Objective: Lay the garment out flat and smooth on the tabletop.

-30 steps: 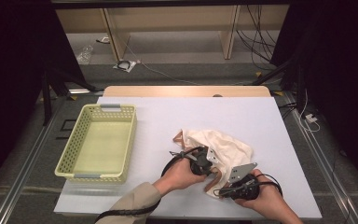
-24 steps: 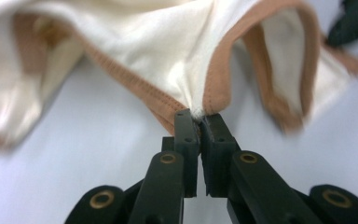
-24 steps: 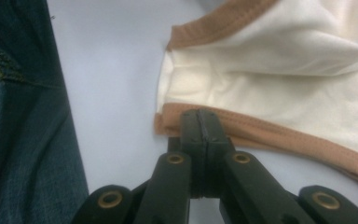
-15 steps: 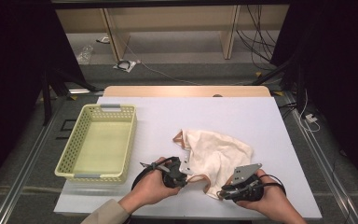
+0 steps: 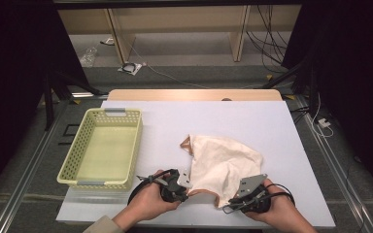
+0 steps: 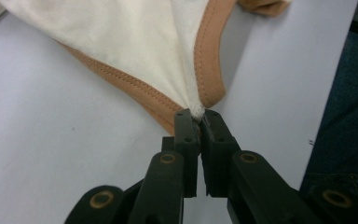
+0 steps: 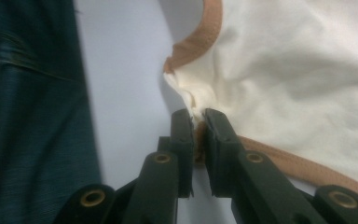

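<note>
1. A cream cloth [image 5: 223, 162] with a brown edge is seen on the white table [image 5: 252, 121], toward 5 o'clock from the table's middle. It is bunched and wrinkled, not flat.

2. The near edge of the cloth is held at two spots. That edge is likely being pulled wide, so the cloth can be spread or folded.

3. The left gripper [image 5: 183, 188] is clamped on the cloth at its 7 o'clock corner. In the left gripper view, a pinch of cloth is squeezed between the two black jaws of the left gripper [image 6: 200, 122], right where the brown edge [image 6: 209, 60] meets.

4. The right gripper [image 5: 227, 208] is clamped on the cloth at about 6 o'clock. Its jaws have just been closing, and in the right gripper view the cloth [image 7: 284, 70] and its brown edge are pinched between the jaws of the right gripper [image 7: 196, 122].

5. Both grippers are kept low and close to the table, so the cloth is dragged more than lifted.

6. A yellow basket [image 5: 126, 145] with holes in its sides is set at 9 o'clock from the cloth, well apart from it. It is likely where the cloth is meant to go.

7. No brand, label or writing can be read on the cloth, the basket or the grippers.
</note>
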`<state>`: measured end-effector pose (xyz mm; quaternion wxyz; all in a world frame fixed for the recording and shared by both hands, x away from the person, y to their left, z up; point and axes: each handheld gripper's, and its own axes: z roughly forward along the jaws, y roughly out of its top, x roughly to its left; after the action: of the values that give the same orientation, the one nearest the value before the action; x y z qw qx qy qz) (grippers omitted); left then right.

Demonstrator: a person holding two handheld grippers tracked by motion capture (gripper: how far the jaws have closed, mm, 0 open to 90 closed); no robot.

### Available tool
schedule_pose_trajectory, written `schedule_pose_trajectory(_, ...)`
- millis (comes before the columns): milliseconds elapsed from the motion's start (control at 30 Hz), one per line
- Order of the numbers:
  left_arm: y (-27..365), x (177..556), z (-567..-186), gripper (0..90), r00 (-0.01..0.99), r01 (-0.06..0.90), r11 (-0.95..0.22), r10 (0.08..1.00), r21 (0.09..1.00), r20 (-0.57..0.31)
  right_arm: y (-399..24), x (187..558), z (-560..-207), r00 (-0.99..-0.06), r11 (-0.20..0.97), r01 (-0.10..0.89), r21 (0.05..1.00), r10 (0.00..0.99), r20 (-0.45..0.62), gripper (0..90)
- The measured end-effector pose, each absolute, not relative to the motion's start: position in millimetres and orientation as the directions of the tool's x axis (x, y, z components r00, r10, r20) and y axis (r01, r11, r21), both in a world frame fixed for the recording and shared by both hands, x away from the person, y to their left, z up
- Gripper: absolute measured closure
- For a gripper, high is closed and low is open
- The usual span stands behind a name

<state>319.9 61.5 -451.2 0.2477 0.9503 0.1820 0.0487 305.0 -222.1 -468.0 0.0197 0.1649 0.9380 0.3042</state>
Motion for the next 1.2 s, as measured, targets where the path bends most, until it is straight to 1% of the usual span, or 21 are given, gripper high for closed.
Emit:
schedule_pose_trajectory(67,65.6,317.9,-445.2,85.2,0.931,0.321,-0.805,0.366,0.499,-0.009,-232.3,304.7,-459.6,-0.937,0.717,0.334,0.612,0.325,0.13,82.8)
schedule_pose_trajectory(167,70.1,323.2,-433.3,85.1,0.927,0.328,-0.785,0.373,0.525,-0.022,-251.4,310.8,-444.9,-0.917,0.609,0.381,0.696,0.345,0.201,82.7)
schedule_pose_trajectory(233,69.6,334.3,-424.0,84.9,0.92,0.34,-0.767,0.392,0.544,-0.023,-263.2,319.1,-435.0,-0.898,0.533,0.419,0.735,0.366,0.246,82.7)
schedule_pose_trajectory(300,65.7,350.7,-415.5,84.8,0.909,0.369,-0.739,0.414,0.564,-0.051,-272.9,331.7,-428.5,-0.862,0.429,0.484,0.763,0.382,0.333,82.6)
schedule_pose_trajectory(367,59.5,371.0,-410.1,84.5,0.89,0.412,-0.705,0.447,0.577,-0.09,-281.9,349.0,-427.4,-0.803,0.329,0.565,0.756,0.431,0.412,82.6)
schedule_pose_trajectory(467,49.9,402.1,-410.2,83.9,0.854,0.453,-0.675,0.516,0.583,-0.065,-294.5,377.9,-438.5,-0.654,0.166,0.699,0.696,0.541,0.529,82.6)
schedule_pose_trajectory(533,44.3,418.1,-415.7,83.1,0.829,0.479,-0.648,0.556,0.593,-0.062,-299.6,391.1,-449.0,-0.574,0.113,0.753,0.648,0.594,0.564,82.5)
schedule_pose_trajectory(633,38.6,434.2,-429.4,77.5,0.79,0.517,-0.6,0.61,0.61,-0.069,-302.2,397.8,-460.8,-0.524,0.096,0.781,0.617,0.639,0.563,82.4)
schedule_pose_trajectory(733,36.8,440.2,-441.9,65.3,0.754,0.53,-0.555,0.654,0.641,-0.057,-305.7,398.2,-467.7,-0.502,0.096,0.778,0.621,0.689,0.522,81.2)
schedule_pose_trajectory(767,37.4,439.9,-444.2,61.9,0.74,0.538,-0.531,0.67,0.654,-0.065,-306.5,398.2,-469.2,-0.5,0.094,0.771,0.63,0.702,0.507,79.1)
schedule_pose_trajectory(833,40.0,437.3,-445.6,55.0,0.723,0.547,-0.502,0.687,0.67,-0.075,-306.9,397.8,-471.4,-0.497,0.082,0.764,0.64,0.708,0.501,71.6)
schedule_pose_trajectory(900,43.5,432.8,-443.8,48.6,0.724,0.536,-0.495,0.686,0.683,-0.071,-306.3,396.7,-471.3,-0.508,0.095,0.741,0.665,0.726,0.463,65.0)
schedule_pose_trajectory(933,45.4,429.9,-442.2,47.1,0.727,0.531,-0.494,0.683,0.689,-0.071,-306.1,395.8,-470.2,-0.506,0.091,0.736,0.671,0.733,0.454,62.1)
schedule_pose_trajectory(1033,50.9,420.0,-436.8,43.2,0.744,0.521,-0.485,0.662,0.702,-0.094,-306.2,389.8,-465.3,-0.47,0.067,0.738,0.671,0.765,0.441,58.9)
schedule_pose_trajectory(1133,51.7,408.6,-436.8,38.9,0.775,0.513,-0.504,0.619,0.695,-0.123,-301.8,380.3,-463.7,-0.458,0.086,0.751,0.654,0.781,0.424,57.7)
schedule_pose_trajectory(1200,49.5,401.5,-440.9,38.6,0.799,0.499,-0.532,0.589,0.684,-0.125,-297.6,374.6,-465.2,-0.449,0.105,0.768,0.632,0.791,0.414,57.6)
